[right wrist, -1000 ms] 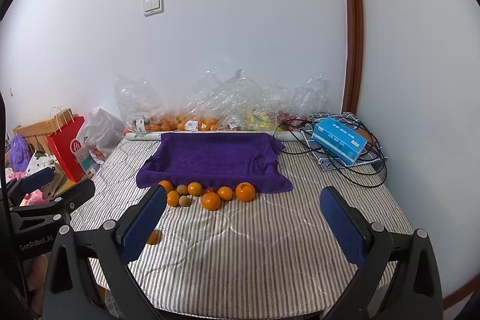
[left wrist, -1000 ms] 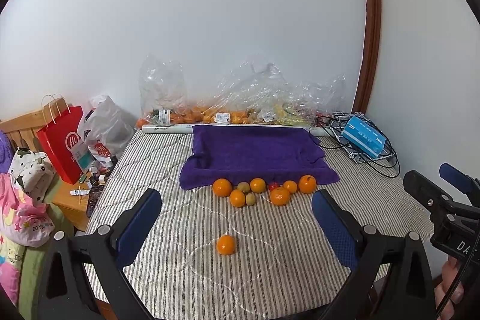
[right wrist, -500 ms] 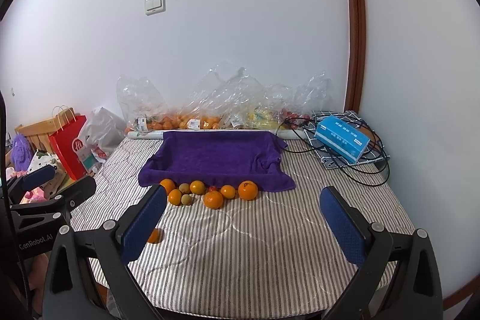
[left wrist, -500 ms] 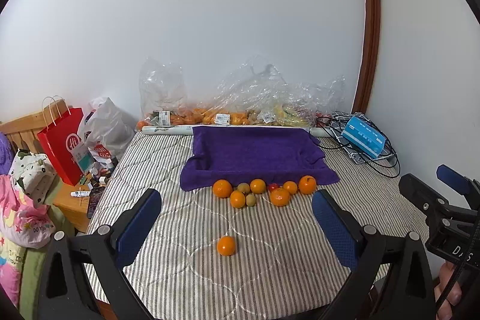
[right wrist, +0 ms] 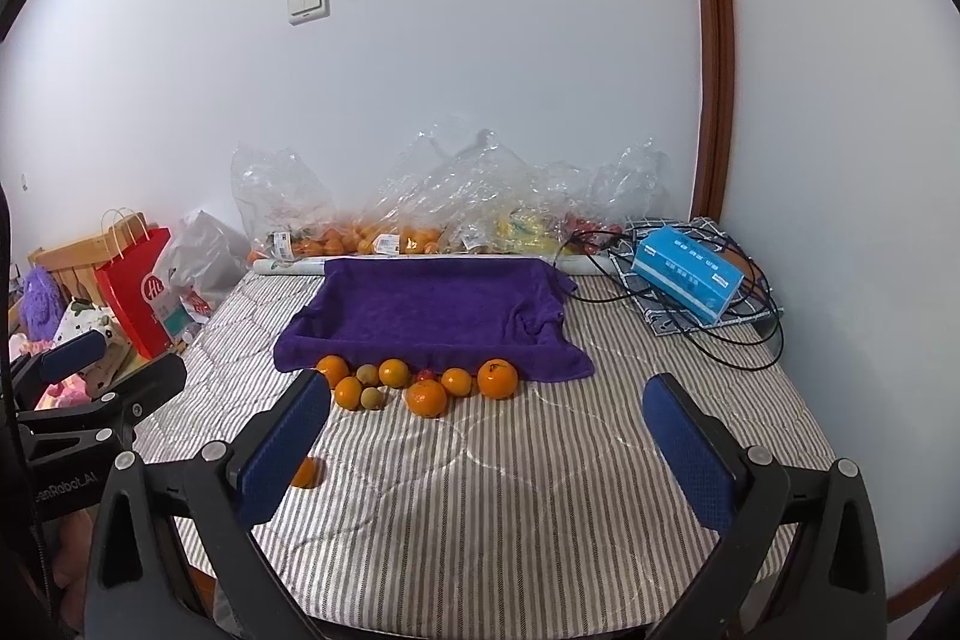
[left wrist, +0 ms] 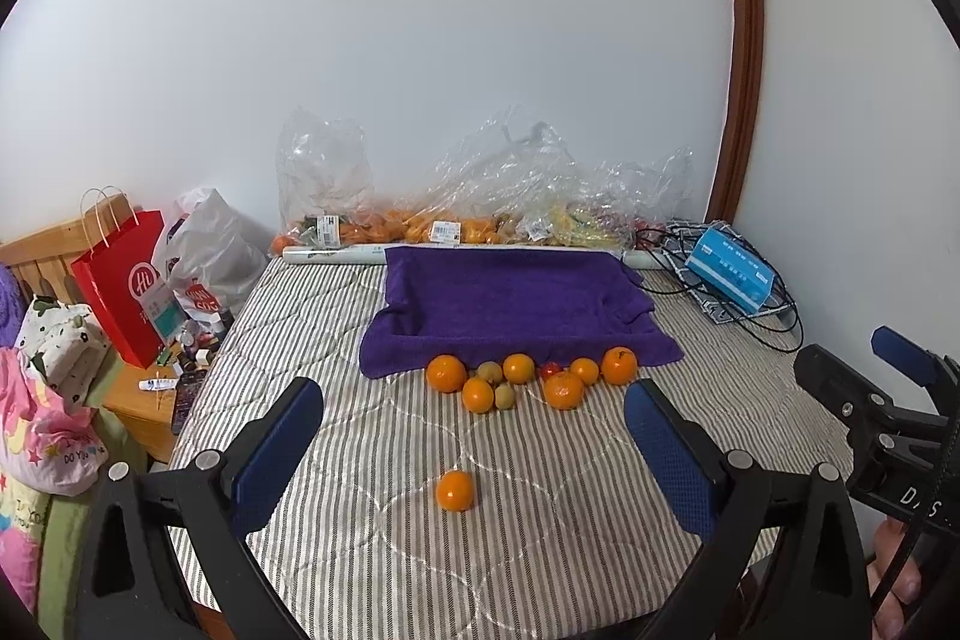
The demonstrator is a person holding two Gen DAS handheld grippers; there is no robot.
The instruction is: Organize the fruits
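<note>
Several oranges (left wrist: pixel 564 390) (right wrist: pixel 426 397), two small green-brown fruits (left wrist: pixel 504 396) and a small red fruit (left wrist: pixel 550 370) lie in a cluster on the striped mattress, just in front of a purple towel-lined tray (left wrist: pixel 516 298) (right wrist: pixel 432 304). One orange (left wrist: pixel 455 490) lies alone nearer me; in the right wrist view it (right wrist: pixel 305 473) is half hidden behind the left finger. My left gripper (left wrist: pixel 474 454) is open and empty above the mattress, the lone orange between its fingers' lines. My right gripper (right wrist: pixel 486 445) is open and empty, right of the left one.
Clear plastic bags of fruit (left wrist: pixel 480 214) line the wall behind the tray. A blue box (left wrist: pixel 729 274) on black cables sits at the back right. A red paper bag (left wrist: pixel 129 280) and clutter stand off the mattress's left edge.
Both views have shifted only slightly; the grippers stay open and the fruit has not moved.
</note>
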